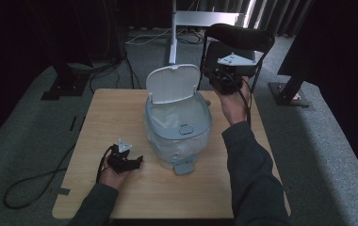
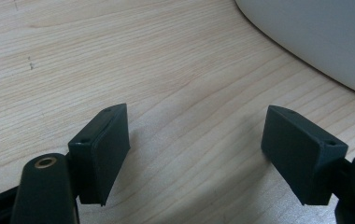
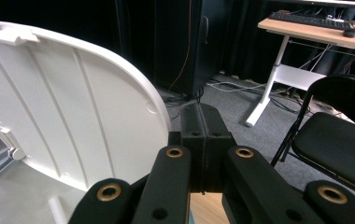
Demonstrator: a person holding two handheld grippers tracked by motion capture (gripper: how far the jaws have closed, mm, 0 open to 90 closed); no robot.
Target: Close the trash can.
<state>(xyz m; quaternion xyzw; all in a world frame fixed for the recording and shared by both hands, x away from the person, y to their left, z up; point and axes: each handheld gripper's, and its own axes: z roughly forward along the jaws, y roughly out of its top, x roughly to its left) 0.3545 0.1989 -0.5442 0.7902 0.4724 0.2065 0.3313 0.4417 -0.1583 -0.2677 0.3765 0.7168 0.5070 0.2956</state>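
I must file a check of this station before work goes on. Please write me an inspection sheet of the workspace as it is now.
Surface: light wooden table, bare apart from the items below.
Job's things: pale grey plastic pedal bin with a bag liner stands mid-table; its white ribbed lid is up.
Clutter: nothing seen.
Grippers: left tool lies low over the table beside the bin, jaws wide apart and empty; right tool is raised beside the lid, jaws closed together, holding nothing.
Cables: black cable trails from the left tool off the table to the floor.
Surroundings: grey carpet, black folding chair behind the table, white desk leg.
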